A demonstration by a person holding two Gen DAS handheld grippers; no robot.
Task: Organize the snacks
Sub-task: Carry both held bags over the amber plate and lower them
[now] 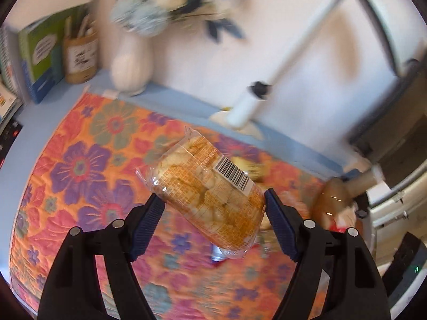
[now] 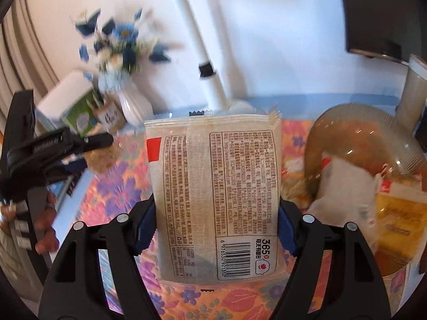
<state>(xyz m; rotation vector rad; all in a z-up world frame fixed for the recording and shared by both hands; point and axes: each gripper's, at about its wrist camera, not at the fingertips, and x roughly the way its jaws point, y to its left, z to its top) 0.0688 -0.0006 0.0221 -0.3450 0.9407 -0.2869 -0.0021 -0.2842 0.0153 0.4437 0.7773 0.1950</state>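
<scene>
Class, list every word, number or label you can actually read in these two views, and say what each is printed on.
"365": white packet, beside its barcode.
"6 976530 921310": under that barcode; last digits uncertain.
Dense print on the white packet: too small.
Bread packet barcode and orange print: unreadable.
Green box and jar label: blurred.

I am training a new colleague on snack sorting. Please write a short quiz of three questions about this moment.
1. True or false: the left gripper holds nothing.
2. Which gripper holds the flat white packet? A) left B) right
3. Fill in: the amber bowl already holds ____.

Key:
1. False; it grips the orange bread pack.
2. B, the right gripper.
3. Snacks; a yellow pack is among them.
</scene>
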